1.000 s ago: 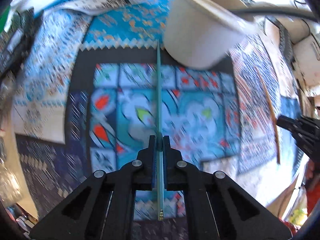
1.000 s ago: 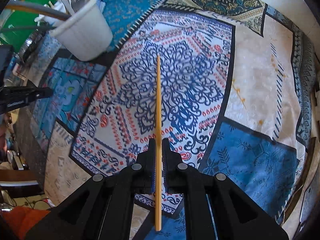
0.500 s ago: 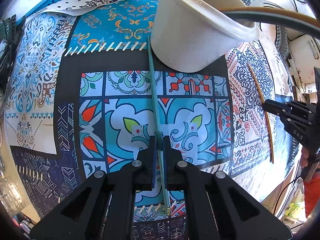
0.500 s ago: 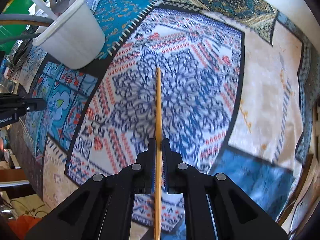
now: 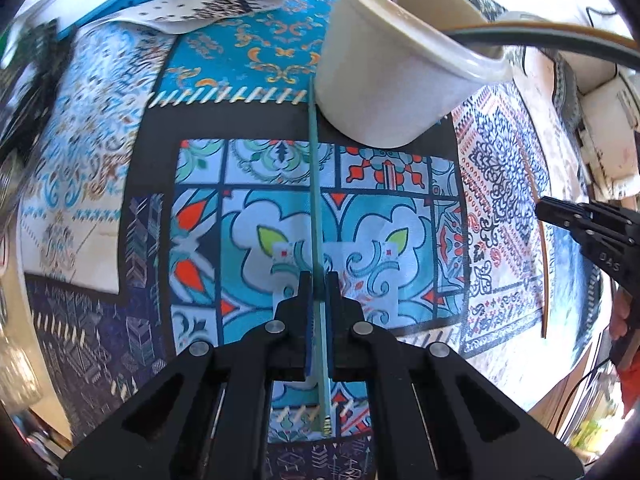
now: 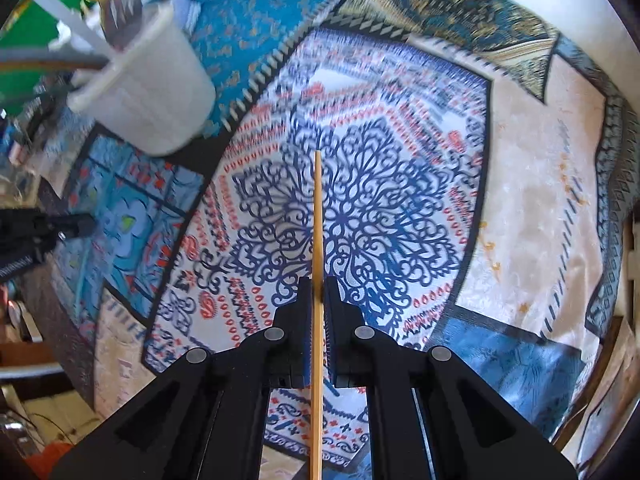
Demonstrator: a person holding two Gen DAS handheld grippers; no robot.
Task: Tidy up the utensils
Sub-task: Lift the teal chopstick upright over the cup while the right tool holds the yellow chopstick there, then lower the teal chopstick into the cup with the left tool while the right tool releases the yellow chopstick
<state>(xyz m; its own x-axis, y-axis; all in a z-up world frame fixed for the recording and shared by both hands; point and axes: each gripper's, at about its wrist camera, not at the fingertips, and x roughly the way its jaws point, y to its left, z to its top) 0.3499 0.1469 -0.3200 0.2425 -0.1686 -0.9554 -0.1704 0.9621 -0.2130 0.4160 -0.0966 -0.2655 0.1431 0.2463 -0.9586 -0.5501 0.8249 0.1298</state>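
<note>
Grippers: two, the left gripper and the right gripper
Chopsticks: two, a green chopstick and a wooden chopstick
Cups: one white cup
Cloths: one patchwork cloth
Items in the cup: several, too blurred to count

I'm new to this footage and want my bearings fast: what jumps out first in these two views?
Each gripper is shut on one thin stick: the left gripper holds a green chopstick, the right gripper a tan chopstick. Up the table stands a white cup already holding utensils. Beneath everything lies a loud patchwork tablecloth.
</note>
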